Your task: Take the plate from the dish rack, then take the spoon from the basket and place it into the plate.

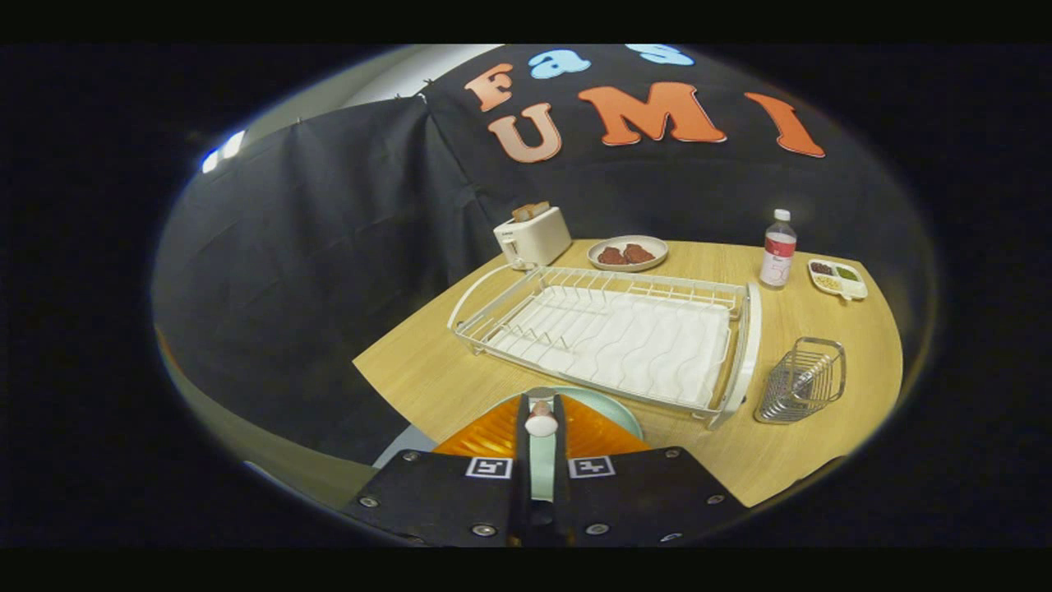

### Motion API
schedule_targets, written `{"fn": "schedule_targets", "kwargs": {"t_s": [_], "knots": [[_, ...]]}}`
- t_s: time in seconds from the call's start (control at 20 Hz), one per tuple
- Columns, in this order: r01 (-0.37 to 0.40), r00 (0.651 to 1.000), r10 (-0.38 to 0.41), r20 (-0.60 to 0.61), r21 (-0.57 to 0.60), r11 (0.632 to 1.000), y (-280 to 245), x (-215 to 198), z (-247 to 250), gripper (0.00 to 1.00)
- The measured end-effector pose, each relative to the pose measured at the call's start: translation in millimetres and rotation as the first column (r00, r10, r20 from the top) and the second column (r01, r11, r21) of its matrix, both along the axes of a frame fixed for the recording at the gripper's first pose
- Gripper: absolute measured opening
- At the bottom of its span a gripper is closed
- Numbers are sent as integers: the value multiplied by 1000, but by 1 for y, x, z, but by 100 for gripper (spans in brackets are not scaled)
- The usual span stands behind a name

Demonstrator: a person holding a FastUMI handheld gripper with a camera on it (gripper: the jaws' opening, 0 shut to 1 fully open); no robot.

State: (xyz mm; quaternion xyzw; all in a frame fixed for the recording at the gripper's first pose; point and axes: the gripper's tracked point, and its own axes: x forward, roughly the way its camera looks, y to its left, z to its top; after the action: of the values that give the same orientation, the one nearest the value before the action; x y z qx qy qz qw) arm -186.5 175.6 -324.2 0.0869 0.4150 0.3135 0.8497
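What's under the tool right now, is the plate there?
Yes. The pale green plate lies on the wooden table directly beneath the tool, whose fingers are shut on the spoon. Most of the plate is covered by the fingers, so its contents cannot be seen.

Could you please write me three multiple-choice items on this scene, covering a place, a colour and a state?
1. Where does the wire basket stand?
A. inside the dish rack
B. on the table beside the dish rack's end, nearer than the bottle
C. on top of the toaster

2. What colour is the plate under the fingers?
A. pale green
B. red
C. black

3. What are the fingers doing?
A. spread wide with nothing between them
B. closed on the bottle
C. closed on the spoon

Key: B, the wire basket sits on the table by the end of the dish rack, with the bottle beyond it. A, the plate rim shows pale green. C, the gripper has both fingers pressed on the spoon.
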Motion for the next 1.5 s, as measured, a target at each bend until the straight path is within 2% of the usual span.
{"fn": "schedule_targets", "kwargs": {"t_s": [0.4, 0.65, 1.15, 1.5], "knots": [[-28, 999, 26, -35, -40, 999, 9, -9, -42, 11], [8, 993, -9, -116, -9, 1000, 0, -17, -61, 14], [16, 972, -39, -231, -99, 995, -22, -41, -107, 22], [56, 968, -83, -239, -116, 992, -35, -39, -106, 29]]}}
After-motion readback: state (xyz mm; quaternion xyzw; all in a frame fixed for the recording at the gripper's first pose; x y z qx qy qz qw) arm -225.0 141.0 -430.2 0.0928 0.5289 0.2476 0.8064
